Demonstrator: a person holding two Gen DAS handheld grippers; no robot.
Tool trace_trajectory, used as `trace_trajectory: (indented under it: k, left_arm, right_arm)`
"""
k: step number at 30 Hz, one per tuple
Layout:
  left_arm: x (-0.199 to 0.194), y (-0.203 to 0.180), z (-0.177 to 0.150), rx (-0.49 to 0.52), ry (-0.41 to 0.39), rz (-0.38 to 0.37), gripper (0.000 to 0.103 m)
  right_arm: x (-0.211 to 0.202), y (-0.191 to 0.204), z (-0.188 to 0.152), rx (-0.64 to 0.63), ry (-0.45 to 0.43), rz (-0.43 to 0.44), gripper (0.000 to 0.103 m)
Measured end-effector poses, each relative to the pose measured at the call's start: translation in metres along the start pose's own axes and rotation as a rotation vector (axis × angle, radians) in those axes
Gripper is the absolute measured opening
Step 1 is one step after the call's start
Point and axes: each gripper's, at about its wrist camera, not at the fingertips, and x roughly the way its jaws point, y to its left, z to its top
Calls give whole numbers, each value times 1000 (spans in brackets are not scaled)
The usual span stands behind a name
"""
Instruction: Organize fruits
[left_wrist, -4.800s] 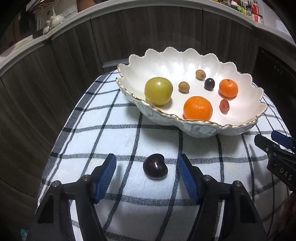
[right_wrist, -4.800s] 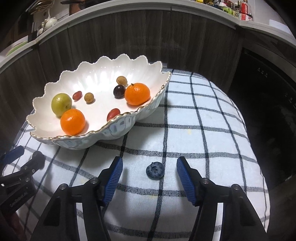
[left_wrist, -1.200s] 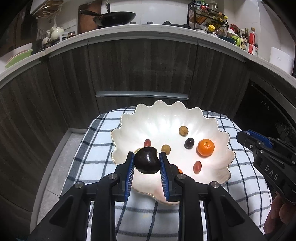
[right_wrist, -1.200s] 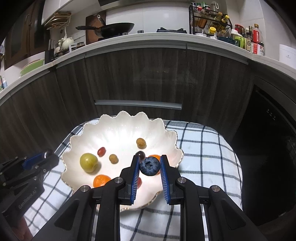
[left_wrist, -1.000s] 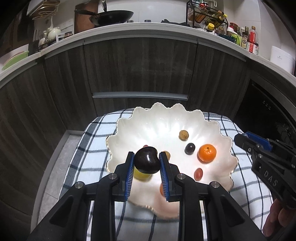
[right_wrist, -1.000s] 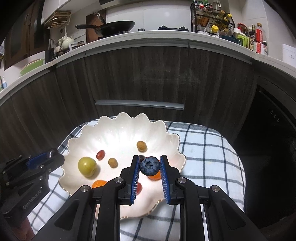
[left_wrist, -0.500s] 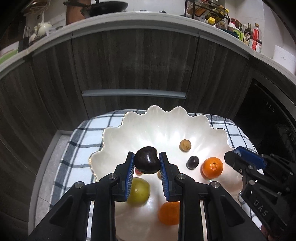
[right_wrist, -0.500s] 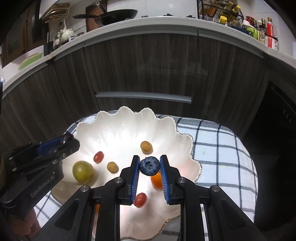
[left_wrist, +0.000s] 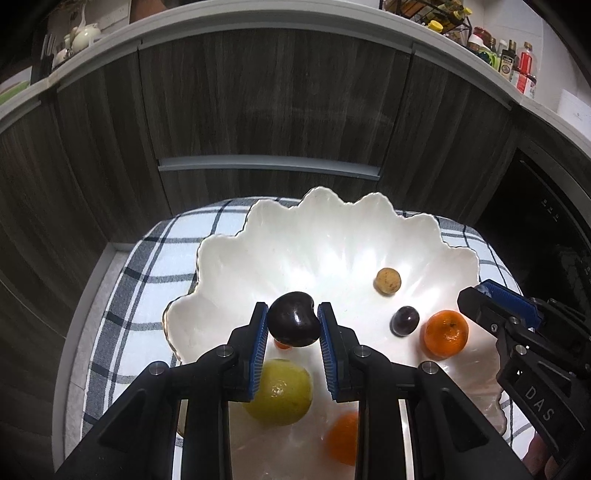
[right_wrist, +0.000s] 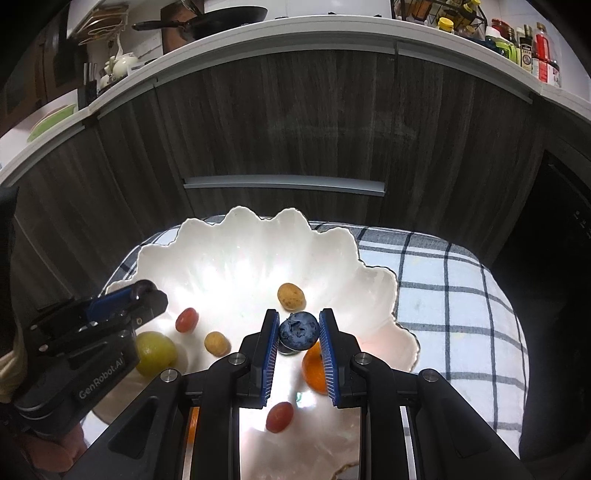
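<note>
Left gripper: blue pads pinching dark cherry, held above white scalloped bowl. Right gripper: pads pinching blueberry, also over bowl.

Left wrist view, relative to cherry: green fruit at 6 o'clock, dark grape and mandarin at 3 o'clock, tan fruit at 2 o'clock.

Bowl sits on checked cloth.

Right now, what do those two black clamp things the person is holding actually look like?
Both are matte black plastic with angular, triangular cut-outs and silver screws at the joints. Each finger ends in a ribbed blue pad. The left gripper carries white "GenRobot.AI" lettering on its side; the right gripper reads "DAS". No cables or sleeves show.
</note>
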Motion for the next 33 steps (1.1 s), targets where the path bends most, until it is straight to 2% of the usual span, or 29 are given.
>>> trace_trajectory:
  k: [7, 12, 14, 16, 19, 24, 27, 33]
  left_arm:
    - [3, 3, 0, -9, 9, 0, 28]
    - [-3, 3, -1, -13, -15, 10, 50]
    - [-5, 4, 0, -17, -24, 14, 60]
    - [-9, 5, 0, -26, -41, 21, 66]
    - [-15, 5, -1, -28, -58, 30, 75]
    - [-23, 7, -1, -29, -78, 39, 86]
    - [-30, 8, -2, -28, -94, 48, 94]
    - [-47, 11, -4, -31, -116, 57, 96]
  right_arm:
    - [8, 0, 0, 7, 21, -3, 24]
    - [7, 1, 2, 5, 25, -21, 25]
    - [4, 1, 2, -3, 16, -26, 32]
    - [1, 1, 2, -3, 0, -29, 54]
    - [-5, -1, 1, 10, -23, -39, 67]
    - [-13, -3, 1, 22, -44, -61, 77]
    - [-16, -4, 0, 27, -39, -80, 79]
    - [-29, -5, -1, 39, -46, -105, 79]
